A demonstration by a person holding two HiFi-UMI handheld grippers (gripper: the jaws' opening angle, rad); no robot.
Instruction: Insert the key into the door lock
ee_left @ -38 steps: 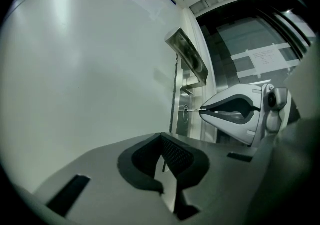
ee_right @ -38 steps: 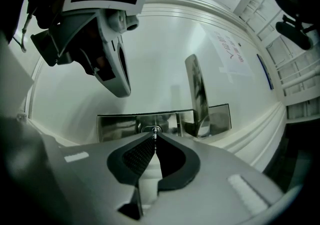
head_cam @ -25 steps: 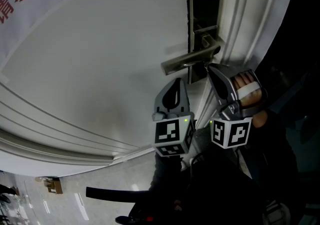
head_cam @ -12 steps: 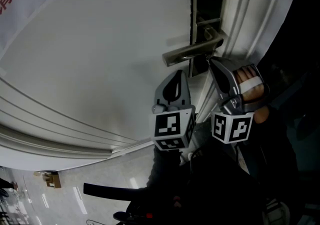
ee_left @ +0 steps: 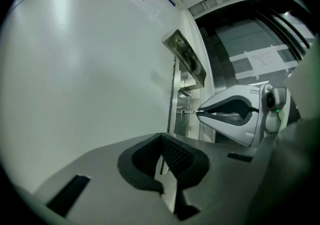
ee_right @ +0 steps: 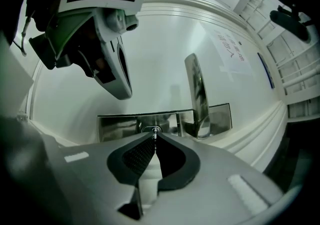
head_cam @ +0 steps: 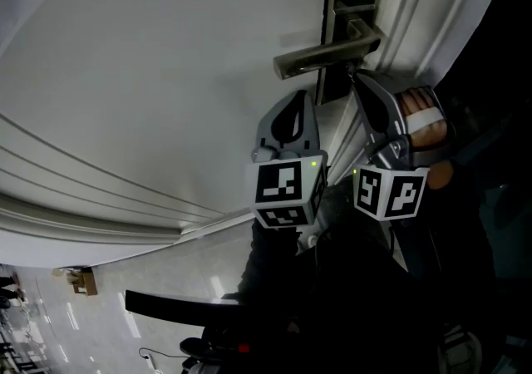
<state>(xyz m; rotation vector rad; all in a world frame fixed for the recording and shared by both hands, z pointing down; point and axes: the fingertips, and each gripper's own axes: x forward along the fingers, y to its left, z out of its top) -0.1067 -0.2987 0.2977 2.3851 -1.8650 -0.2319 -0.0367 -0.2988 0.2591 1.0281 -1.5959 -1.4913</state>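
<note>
Metal key point(ee_right: 155, 139) pinched in right gripper point(ee_right: 154, 134) at door lock point(ee_right: 150, 129), left gripper point(ee_left: 162, 137) closed, empty.

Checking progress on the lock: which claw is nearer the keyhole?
Right. The right claw holds the key with its tip at the keyhole; the left claw, shut and empty, hangs off to the side.
</note>
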